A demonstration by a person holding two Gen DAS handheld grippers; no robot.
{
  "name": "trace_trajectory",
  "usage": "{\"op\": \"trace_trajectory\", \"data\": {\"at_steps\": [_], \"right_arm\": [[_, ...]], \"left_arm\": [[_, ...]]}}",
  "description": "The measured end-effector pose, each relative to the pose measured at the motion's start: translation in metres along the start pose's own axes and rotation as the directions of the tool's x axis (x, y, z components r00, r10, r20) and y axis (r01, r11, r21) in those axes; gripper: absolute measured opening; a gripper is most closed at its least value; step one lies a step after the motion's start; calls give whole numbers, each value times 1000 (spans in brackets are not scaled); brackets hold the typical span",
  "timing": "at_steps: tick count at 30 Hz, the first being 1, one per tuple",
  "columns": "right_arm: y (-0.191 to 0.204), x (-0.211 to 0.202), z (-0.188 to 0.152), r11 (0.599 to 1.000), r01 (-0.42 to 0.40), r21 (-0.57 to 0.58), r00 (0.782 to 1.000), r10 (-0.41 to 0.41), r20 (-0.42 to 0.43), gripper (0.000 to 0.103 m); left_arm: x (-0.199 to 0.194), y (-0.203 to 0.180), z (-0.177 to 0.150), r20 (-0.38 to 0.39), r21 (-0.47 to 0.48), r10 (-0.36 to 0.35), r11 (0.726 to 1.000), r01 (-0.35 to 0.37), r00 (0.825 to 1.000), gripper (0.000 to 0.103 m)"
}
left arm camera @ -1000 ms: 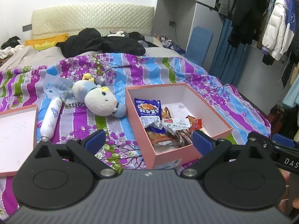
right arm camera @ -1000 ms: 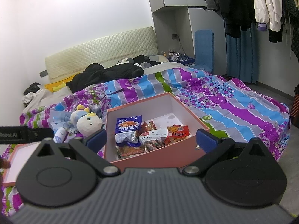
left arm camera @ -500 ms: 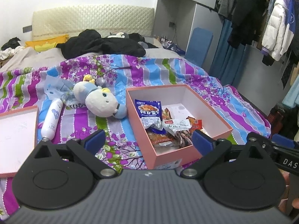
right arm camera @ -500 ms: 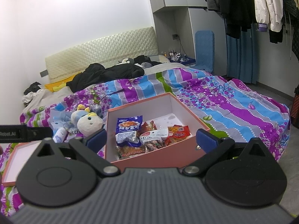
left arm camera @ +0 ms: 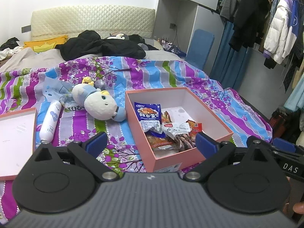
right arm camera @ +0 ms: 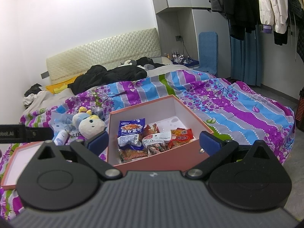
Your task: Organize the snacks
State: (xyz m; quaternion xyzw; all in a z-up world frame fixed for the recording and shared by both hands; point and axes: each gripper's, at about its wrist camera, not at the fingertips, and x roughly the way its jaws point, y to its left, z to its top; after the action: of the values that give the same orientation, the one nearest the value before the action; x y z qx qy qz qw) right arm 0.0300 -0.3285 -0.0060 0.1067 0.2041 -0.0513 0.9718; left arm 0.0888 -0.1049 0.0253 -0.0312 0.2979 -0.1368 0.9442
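While both grippers, left (left arm camera: 150,142) and right (right arm camera: 153,141), hung spread and empty above the bed's (left arm camera: 218,95) near edge, lay packed with snacks (left arm camera: 150,115) inside the box (left arm camera: 216,119), lid (left arm camera: 17,131) toward the left edge.

Pink box (left arm camera: 191,158): matt cardboard. Snack packets (left arm camera: 150,119): glossy plastic film. Toy (left arm camera: 98,104): soft plush. Bedspread (left arm camera: 218,95): printed cloth. Headboard (left arm camera: 91,21): quilted padding.
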Motion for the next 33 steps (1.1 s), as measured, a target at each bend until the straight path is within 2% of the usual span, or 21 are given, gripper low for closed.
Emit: {"op": "trace_trajectory", "data": {"at_steps": [10, 33], "right_arm": [[1, -2, 6, 1000, 6, 4, 1000, -6, 22, 103], [1, -2, 3, 1000, -6, 2, 1000, 6, 7, 103]], "left_arm": [[-2, -3, 3, 7, 4, -6, 1000, 6, 1000, 101], [-7, -5, 4, 17, 9, -14, 1000, 14, 1000, 101]]}}
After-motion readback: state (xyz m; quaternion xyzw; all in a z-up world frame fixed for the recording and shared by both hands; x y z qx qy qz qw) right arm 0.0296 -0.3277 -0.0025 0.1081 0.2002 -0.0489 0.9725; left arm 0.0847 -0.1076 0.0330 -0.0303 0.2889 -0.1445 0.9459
